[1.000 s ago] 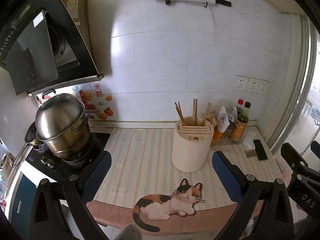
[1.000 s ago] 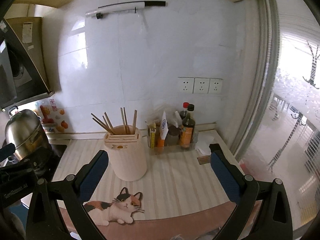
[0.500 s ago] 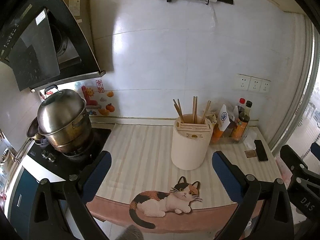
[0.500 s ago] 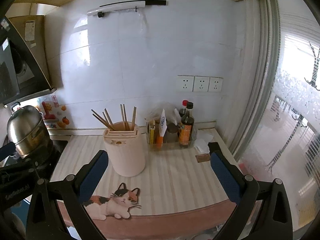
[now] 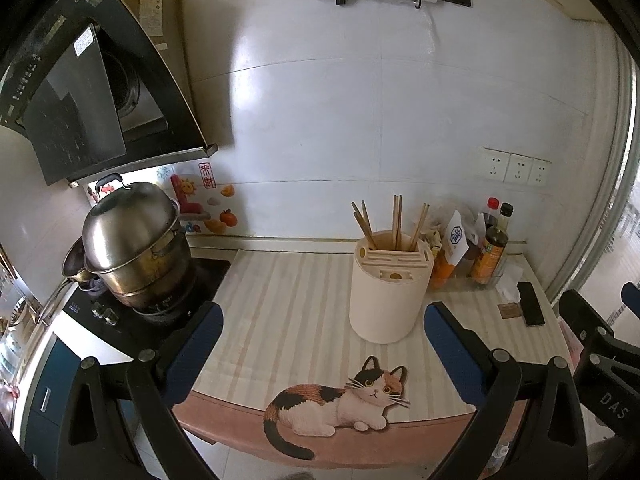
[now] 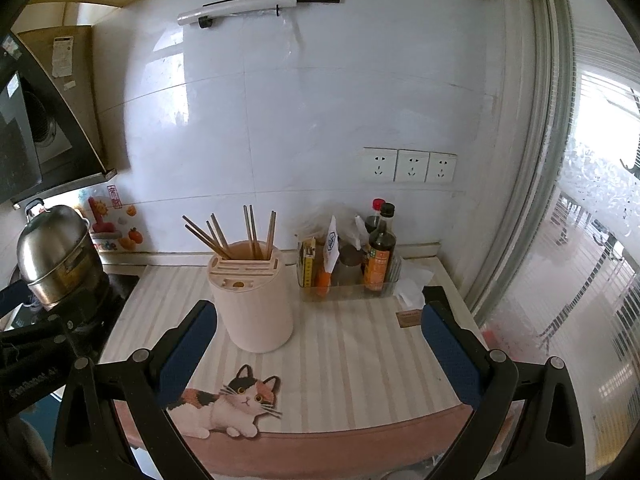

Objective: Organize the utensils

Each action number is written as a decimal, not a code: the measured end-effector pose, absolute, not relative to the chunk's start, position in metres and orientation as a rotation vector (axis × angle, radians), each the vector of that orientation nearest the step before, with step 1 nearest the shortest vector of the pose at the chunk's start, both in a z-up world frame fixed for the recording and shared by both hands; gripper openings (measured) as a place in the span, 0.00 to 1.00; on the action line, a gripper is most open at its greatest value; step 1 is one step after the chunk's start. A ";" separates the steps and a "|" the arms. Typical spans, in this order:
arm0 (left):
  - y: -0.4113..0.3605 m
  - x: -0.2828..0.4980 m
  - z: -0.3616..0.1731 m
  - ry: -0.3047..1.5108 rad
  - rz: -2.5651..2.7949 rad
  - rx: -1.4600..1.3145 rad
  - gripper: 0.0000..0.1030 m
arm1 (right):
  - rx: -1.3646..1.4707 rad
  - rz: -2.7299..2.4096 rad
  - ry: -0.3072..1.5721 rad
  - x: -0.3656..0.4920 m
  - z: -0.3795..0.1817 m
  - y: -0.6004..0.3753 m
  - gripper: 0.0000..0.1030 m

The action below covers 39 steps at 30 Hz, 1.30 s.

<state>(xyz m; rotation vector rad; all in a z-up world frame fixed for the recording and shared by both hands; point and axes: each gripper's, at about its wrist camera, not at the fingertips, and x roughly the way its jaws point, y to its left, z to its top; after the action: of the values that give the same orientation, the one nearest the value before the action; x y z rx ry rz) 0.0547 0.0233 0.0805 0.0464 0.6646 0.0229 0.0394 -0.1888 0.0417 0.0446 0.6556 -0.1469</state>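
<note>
Your left tool (image 5: 320,344) and right tool (image 6: 318,340) both hang spread wide and empty above the counter (image 5: 288,304). The chopsticks (image 5: 396,222) already stand in the cream utensil holder (image 5: 386,296); no loose utensil shows, so this fits either end of the job.

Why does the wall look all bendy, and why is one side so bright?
Both views are fisheye, so the tile lines on the wall curve; in the right wrist view daylight washes out the window and glares on the wall, while the left wrist view is dimmer near the range hood.
</note>
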 end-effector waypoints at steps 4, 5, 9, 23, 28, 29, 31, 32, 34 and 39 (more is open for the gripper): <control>0.023 0.054 0.080 0.665 0.021 0.047 1.00 | 0.045 -0.146 0.656 0.039 0.042 -0.189 1.00; 0.023 0.054 0.081 0.665 0.021 0.047 1.00 | 0.045 -0.147 0.655 0.039 0.042 -0.190 1.00; 0.023 0.054 0.081 0.662 0.020 0.047 1.00 | 0.044 -0.148 0.654 0.041 0.042 -0.190 1.00; 0.024 0.051 0.082 0.658 0.022 0.050 1.00 | 0.044 -0.149 0.652 0.041 0.043 -0.189 1.00; 0.025 0.050 0.083 0.658 0.023 0.050 1.00 | 0.043 -0.143 0.654 0.042 0.044 -0.189 1.00; 0.024 0.050 0.083 0.658 0.025 0.050 1.00 | 0.043 -0.141 0.654 0.042 0.045 -0.188 1.00; 0.025 0.049 0.084 0.657 0.025 0.049 1.00 | 0.043 -0.140 0.653 0.042 0.046 -0.188 1.00; 0.026 0.049 0.084 0.657 0.025 0.049 1.00 | 0.042 -0.140 0.653 0.042 0.046 -0.188 1.00; 0.026 0.049 0.084 0.656 0.026 0.050 1.00 | 0.042 -0.137 0.652 0.042 0.047 -0.188 1.00; 0.026 0.050 0.085 0.657 0.026 0.049 1.00 | 0.039 -0.137 0.647 0.041 0.048 -0.185 1.00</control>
<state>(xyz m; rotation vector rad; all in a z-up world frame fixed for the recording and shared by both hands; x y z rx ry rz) 0.0496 0.0256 0.0847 0.0492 0.6568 0.0263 0.0406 -0.1851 0.0483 0.0394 0.6467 -0.1368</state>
